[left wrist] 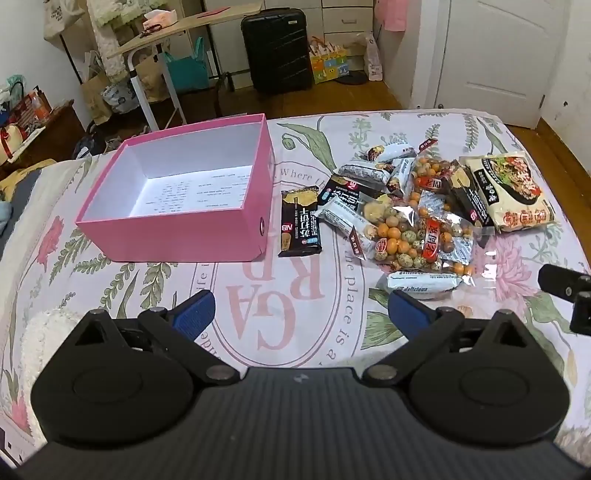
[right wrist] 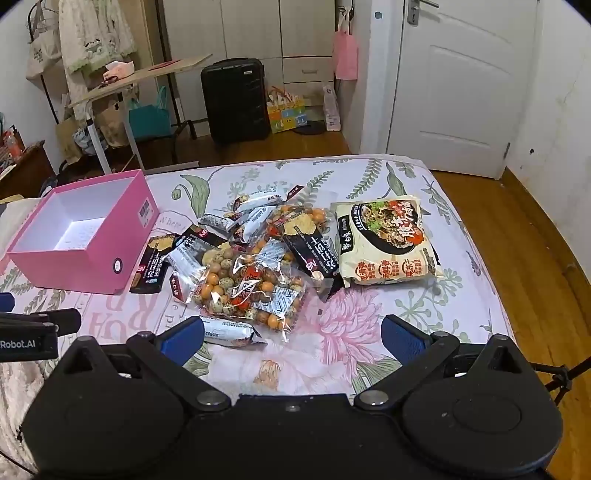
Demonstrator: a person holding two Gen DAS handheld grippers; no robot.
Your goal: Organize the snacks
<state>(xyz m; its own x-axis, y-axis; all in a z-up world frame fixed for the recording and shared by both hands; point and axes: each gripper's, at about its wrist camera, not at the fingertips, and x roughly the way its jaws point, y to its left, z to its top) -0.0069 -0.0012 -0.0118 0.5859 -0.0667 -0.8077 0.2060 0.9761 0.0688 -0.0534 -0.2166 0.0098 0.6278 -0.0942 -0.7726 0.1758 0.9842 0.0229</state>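
A black suitcase (right wrist: 235, 101) stands near the white door (right wrist: 452, 85), beside a tilted desk (left wrist: 184, 27).

open pink box (left wrist: 177, 221) unobstructed from above; snack pile (left wrist: 410, 214) crowds its right

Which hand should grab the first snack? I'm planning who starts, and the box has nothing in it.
Probably right. The right gripper is open just short of the snack pile, a small white packet by its fingers. The left gripper faces bare sheet between pile and pink box.

bed (left wrist: 295, 314) (floral sheet) | on it: pink box (left wrist: 177, 236), snack pile (left wrist: 406, 218), noodle packet (right wrist: 386, 242)
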